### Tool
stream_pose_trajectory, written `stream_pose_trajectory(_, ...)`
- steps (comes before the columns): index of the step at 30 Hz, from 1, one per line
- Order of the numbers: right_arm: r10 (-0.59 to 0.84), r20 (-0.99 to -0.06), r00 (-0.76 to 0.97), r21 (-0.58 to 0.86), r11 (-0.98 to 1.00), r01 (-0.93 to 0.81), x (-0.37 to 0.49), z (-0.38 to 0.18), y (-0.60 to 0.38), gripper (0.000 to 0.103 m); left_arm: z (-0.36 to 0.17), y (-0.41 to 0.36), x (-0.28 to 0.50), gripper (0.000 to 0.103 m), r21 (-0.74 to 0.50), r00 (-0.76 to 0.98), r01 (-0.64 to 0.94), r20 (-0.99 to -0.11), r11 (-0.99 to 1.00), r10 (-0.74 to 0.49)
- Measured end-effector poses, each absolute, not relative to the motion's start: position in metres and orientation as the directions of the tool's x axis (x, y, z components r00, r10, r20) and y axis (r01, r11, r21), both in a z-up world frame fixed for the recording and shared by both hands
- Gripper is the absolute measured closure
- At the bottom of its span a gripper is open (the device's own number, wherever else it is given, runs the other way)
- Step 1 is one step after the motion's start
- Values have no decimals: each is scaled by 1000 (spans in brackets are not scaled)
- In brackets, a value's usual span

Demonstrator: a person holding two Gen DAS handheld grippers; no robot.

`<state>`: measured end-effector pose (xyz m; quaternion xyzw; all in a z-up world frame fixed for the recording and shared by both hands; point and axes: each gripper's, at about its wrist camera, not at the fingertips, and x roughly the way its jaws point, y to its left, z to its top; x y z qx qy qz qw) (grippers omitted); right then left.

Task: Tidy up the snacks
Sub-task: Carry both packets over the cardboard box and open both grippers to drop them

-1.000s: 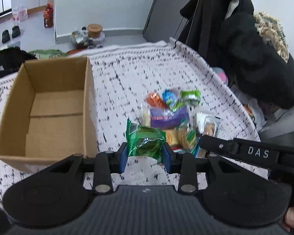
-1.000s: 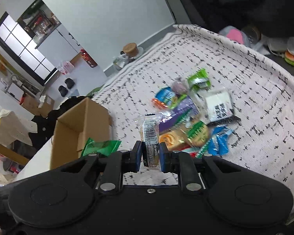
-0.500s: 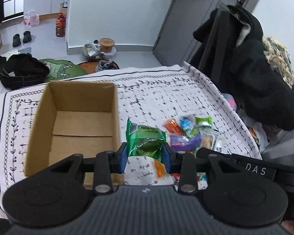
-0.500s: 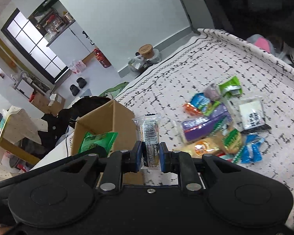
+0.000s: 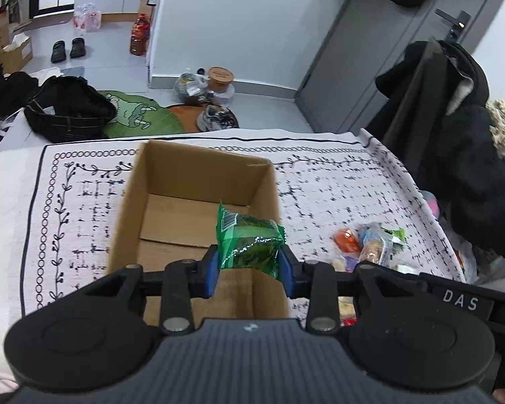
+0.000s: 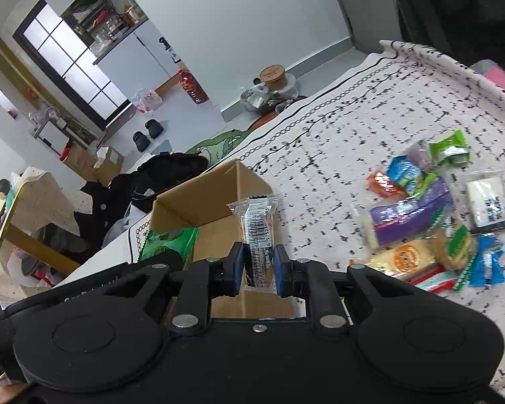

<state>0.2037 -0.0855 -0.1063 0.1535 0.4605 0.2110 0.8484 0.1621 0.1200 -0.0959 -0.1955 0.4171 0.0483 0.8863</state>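
A white cloth [image 5: 320, 175] with black patterning covers the surface. On it, an open cardboard box [image 5: 198, 181] sits left; a snack pile [image 6: 431, 215] lies right

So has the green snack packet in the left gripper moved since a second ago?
Yes. The green snack packet went from beside the cardboard box to above its opening.

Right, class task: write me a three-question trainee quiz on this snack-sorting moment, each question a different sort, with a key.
1. True or false: the brown cardboard box already holds several snacks.
2. Which gripper holds the green foil snack packet? A) left gripper B) right gripper C) neither
3. Fill in: the right gripper is shut on a clear-wrapped snack bar with a printed ____.

Key
1. False: no snack lies on the box floor that shows.
2. A
3. barcode
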Motion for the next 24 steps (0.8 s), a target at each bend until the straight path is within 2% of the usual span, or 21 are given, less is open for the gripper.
stream_pose_trajectory(5,510,-719,472,460,858,-228,206,-108,-70,84,-101,138,162,66,-302,646,-306,-762,903,-36)
stream_pose_trajectory(13,563,-678,472,509,823,-251,209,-107,-54,84,-107,152,162,57,-284,610,-346,-792,894,-16)
stream_pose_trajectory(15,578,-656,485,526,811,-256,210,-103,-51,76,-106,154,161,53,-276,608,-352,-794,894,-6)
stream_pose_trajectory(17,587,-640,495,533,804,-265,210,-100,-50,75,-106,155,159,48,-263,602,-357,-798,896,6)
stream_pose_trajectory(21,586,-638,500,543,803,-248,210,-97,-58,63,-105,159,158,45,-264,591,-362,-806,894,1)
stream_pose_trajectory(24,568,-648,508,529,815,-237,208,-96,-66,58,-105,156,159,43,-262,577,-364,-816,894,-4)
